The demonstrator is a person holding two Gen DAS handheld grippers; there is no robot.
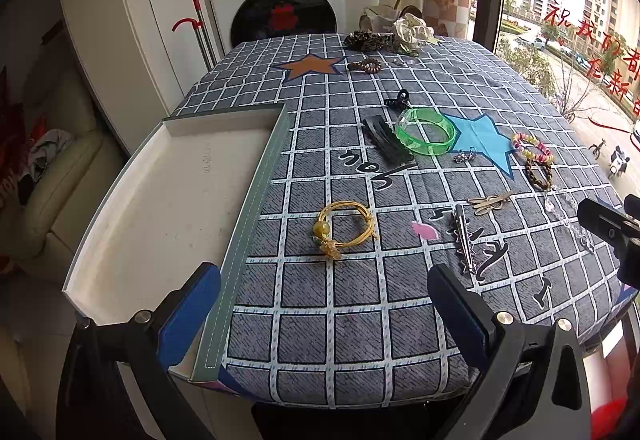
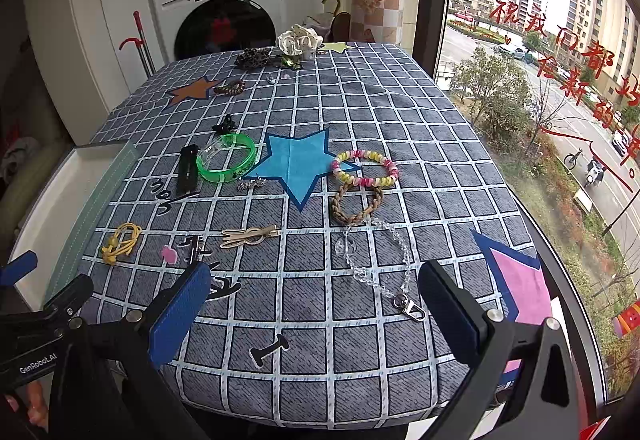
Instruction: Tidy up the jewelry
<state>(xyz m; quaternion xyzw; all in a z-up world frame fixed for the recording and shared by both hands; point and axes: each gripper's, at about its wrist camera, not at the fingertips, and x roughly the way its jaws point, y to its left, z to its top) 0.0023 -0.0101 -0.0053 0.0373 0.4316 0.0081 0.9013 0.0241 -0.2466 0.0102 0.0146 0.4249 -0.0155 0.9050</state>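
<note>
1. The jewelry is spread over a bench (image 2: 400, 112) covered by a grey checked cloth with star patches.
2. A yellow cord bracelet (image 1: 346, 228) lies nearest the left gripper, just beside an open white box (image 1: 160, 208) at the bench's left edge.
3. A green bangle (image 2: 226, 158) is seen mid-bench, touching a black hair clip (image 2: 187, 167) on its left.
4. A pink-and-yellow bead bracelet (image 2: 365, 169) rests beside the blue star patch, with a brown braided bracelet (image 2: 356, 204) touching it on the near side.
5. A clear bead chain (image 2: 384, 264) with a metal clasp lies between the right gripper's fingers.
6. The left gripper (image 1: 324, 320) is held wide apart and empty above the bench's near edge.
7. The right gripper (image 2: 314, 314) is likewise spread wide, holding nothing.
</note>
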